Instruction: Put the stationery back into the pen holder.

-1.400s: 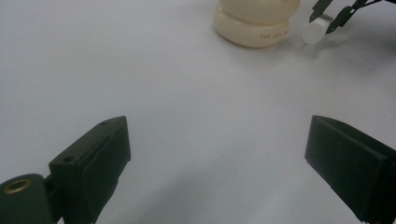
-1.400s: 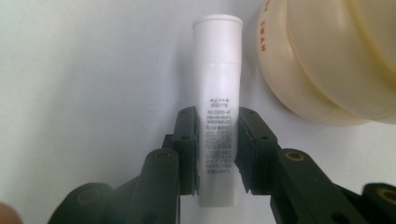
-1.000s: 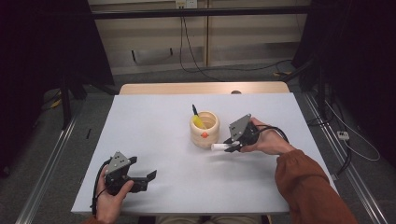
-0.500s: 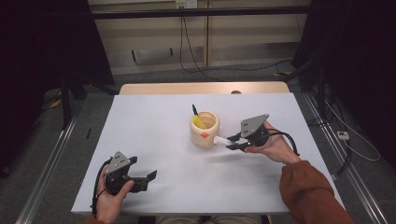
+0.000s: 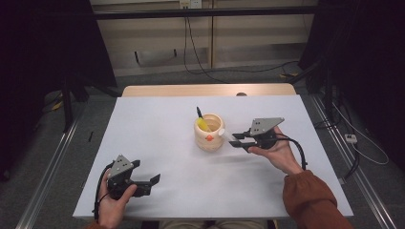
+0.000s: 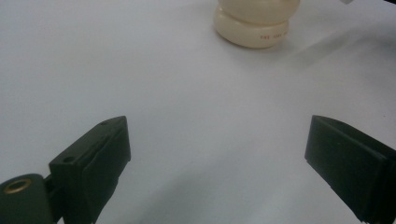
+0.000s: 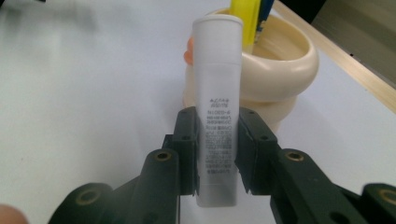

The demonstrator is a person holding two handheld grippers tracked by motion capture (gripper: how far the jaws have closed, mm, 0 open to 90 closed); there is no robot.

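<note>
**The tube points at the cup, just short of its rim**

We hold a white tube (image 7: 218,107) in the right gripper (image 7: 217,156), whose jaws are pressed on its sides near the lower end, so most of its length sticks out ahead of the pads. Its long axis runs straight on from the jaws toward the cream cup (image 7: 280,70), and its capped end sits just in front of the cup's near wall, at about rim level. In the high view the right gripper (image 5: 239,140) lies just to the right of the cup (image 5: 209,133), pointing left at it, with the tube roughly level rather than upright.

We judge that the coming move turns on this: the tube must tip up and pass over the rim beside the yellow pen (image 5: 203,122) already standing inside.

Our left gripper (image 5: 152,181) rests well apart near the table's (image 5: 157,119) front edge, its jaws wide apart and holding nothing; the right hand (image 5: 277,152) is plainly the nearer one.
</note>
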